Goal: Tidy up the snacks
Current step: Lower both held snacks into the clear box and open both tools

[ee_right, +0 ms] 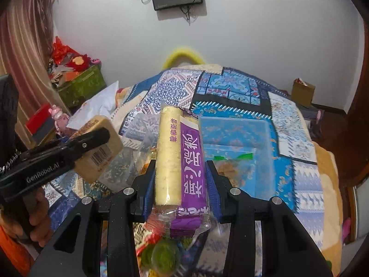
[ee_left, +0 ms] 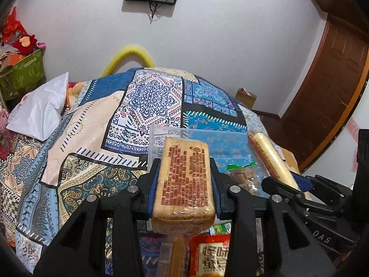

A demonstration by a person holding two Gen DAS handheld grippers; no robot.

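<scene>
My left gripper (ee_left: 183, 180) is shut on a tan wrapped biscuit pack (ee_left: 184, 180) with red print, held above the bed. The same pack (ee_right: 101, 147) and the left gripper (ee_right: 76, 150) show at the left of the right wrist view. My right gripper (ee_right: 180, 175) is shut on a purple and cream wafer pack (ee_right: 181, 159); it also shows in the left wrist view (ee_left: 269, 157) at the right. A clear plastic box (ee_right: 258, 138) lies ahead on the bedspread, with a clear bag of brown snacks (ee_right: 230, 164) in it. Below the grippers lie a red snack pack (ee_left: 211, 256) and green jelly cups (ee_right: 165, 256).
A patterned blue bedspread (ee_left: 147, 101) covers the bed. A white plastic bag (ee_left: 39, 110) lies at the left. A green box (ee_left: 23, 73) of red items stands by the wall. A cardboard box (ee_right: 302, 92) sits at the far right, near a wooden door (ee_left: 329, 92).
</scene>
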